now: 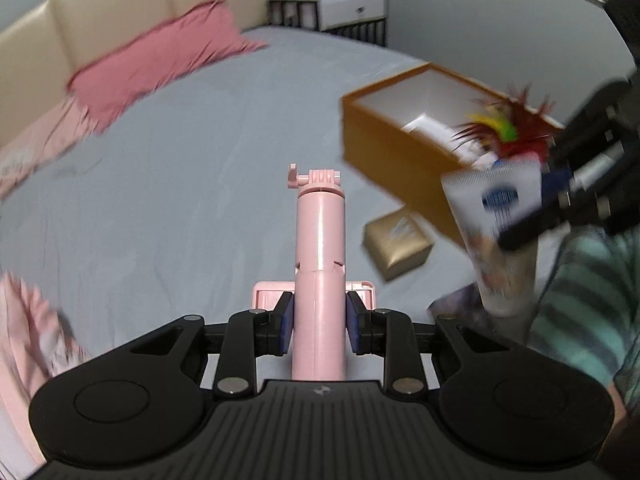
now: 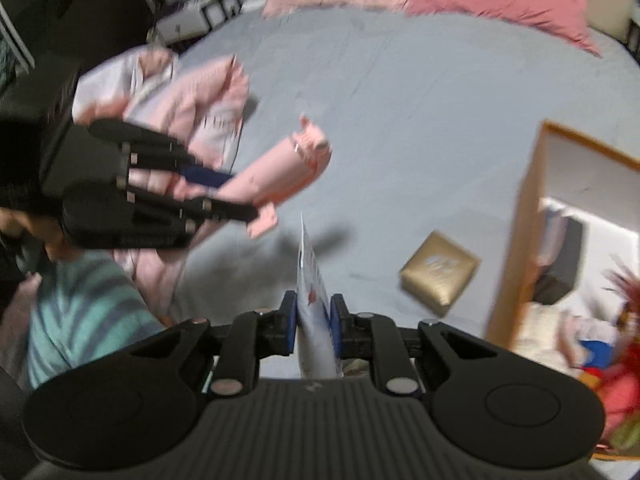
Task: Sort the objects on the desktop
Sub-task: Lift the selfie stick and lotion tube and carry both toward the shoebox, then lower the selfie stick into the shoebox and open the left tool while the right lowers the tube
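My left gripper (image 1: 319,322) is shut on a pink selfie stick (image 1: 320,248) that points forward above the grey bed sheet; it also shows in the right wrist view (image 2: 276,178). My right gripper (image 2: 314,326) is shut on a white cream tube (image 2: 314,320), seen edge-on; the tube also shows in the left wrist view (image 1: 496,232), held beside the open brown box (image 1: 384,140). The box holds white items and a red feathered toy (image 1: 508,128). A small gold box (image 1: 398,246) lies on the sheet in front of it.
The grey bed sheet (image 1: 180,184) spreads ahead. A pink pillow (image 1: 160,68) lies by the beige headboard. Crumpled pink clothing (image 2: 180,96) lies at the left. A white nightstand (image 1: 340,12) stands beyond the bed. A striped teal sleeve (image 1: 588,292) is near the right gripper.
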{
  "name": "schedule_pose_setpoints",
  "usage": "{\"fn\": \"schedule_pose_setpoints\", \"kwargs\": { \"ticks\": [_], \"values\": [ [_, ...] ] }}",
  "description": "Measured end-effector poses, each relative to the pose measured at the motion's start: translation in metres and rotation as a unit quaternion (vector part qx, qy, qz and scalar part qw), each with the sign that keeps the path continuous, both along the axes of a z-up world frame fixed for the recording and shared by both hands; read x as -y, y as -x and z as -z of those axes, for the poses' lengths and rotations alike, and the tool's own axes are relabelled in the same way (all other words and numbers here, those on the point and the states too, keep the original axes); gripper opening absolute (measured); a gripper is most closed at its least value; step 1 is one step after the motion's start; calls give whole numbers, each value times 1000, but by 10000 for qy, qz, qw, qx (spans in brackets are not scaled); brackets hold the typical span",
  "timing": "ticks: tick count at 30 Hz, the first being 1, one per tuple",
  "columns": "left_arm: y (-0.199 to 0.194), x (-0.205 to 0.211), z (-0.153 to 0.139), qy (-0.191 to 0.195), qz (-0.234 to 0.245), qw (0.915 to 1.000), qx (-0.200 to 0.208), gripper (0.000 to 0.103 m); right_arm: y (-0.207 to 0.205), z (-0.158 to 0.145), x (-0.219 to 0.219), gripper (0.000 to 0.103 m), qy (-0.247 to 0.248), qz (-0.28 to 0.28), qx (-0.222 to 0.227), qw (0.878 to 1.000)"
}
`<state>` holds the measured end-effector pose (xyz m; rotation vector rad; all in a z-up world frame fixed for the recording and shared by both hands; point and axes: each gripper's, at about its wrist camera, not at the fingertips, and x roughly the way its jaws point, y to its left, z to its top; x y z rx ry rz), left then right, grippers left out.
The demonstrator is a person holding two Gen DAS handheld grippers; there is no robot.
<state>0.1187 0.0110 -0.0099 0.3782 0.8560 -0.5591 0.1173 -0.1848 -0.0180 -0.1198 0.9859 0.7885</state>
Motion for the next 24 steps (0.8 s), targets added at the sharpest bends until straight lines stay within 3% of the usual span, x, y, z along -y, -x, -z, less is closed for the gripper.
{"fn": "schedule_pose_setpoints", "kwargs": {
  "ticks": [5,10,18,24],
  "values": [
    [-11,41,-25,-43,390,9988,284,30,-10,-43,55,17,-120,628,504,9967],
    [-32,91,-38,-111,751,9959,499,30,-36,-55,106,17,-59,1280,698,9893],
    [-80,175,-50,-252,1359,9881,672,30,-108,-13,138,17,16,2160,765,9734],
    [-121,217,-35,-348,1715,9830,555,30,-142,43,155,17,-97,2474,450,9678]
  ]
}}
